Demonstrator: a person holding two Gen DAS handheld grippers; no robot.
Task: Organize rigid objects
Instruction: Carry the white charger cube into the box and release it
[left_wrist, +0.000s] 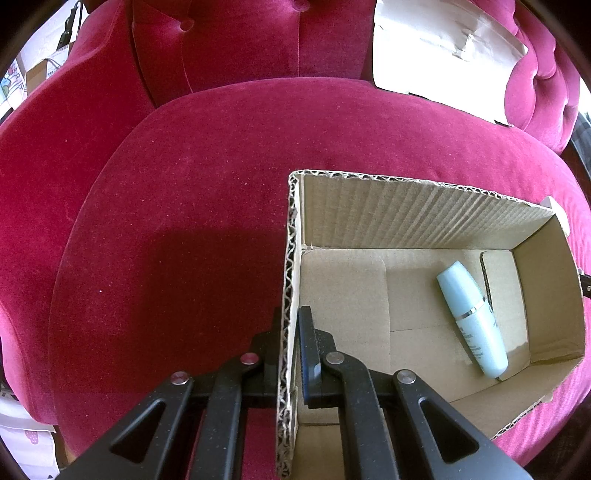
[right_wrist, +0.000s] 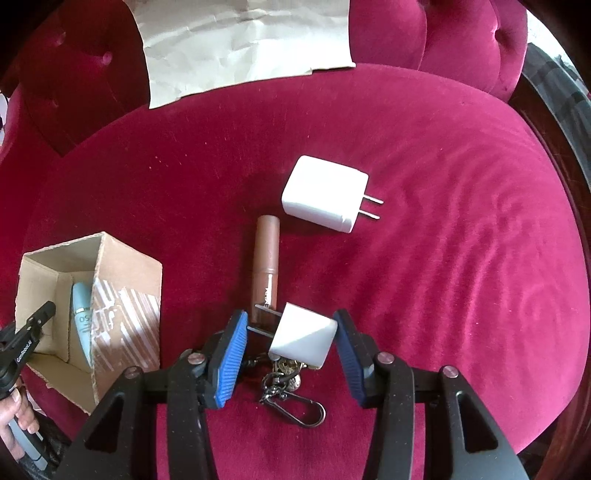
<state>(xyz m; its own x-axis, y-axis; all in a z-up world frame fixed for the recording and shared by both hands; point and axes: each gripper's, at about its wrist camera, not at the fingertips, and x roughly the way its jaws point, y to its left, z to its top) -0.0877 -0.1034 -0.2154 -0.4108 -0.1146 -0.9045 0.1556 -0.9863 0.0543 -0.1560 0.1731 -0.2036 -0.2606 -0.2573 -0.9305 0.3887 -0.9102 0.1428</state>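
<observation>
So far, through the left wrist view, I have the left gripper (left_wrist: 291, 350) clenched on the near wall of the cardboard box (left_wrist: 406, 214), steadying it on the red seat cushion (left_wrist: 184, 221); one pale blue bottle (left_wrist: 471, 317) already lies inside.

Through the right wrist view, my right gripper (right_wrist: 291, 341) grasps a small white charger (right_wrist: 303, 338) by prongs and back. A bigger white charger (right_wrist: 323, 194), brown tube (right_wrist: 266, 258) and keyring (right_wrist: 291, 398) remain outside.
</observation>
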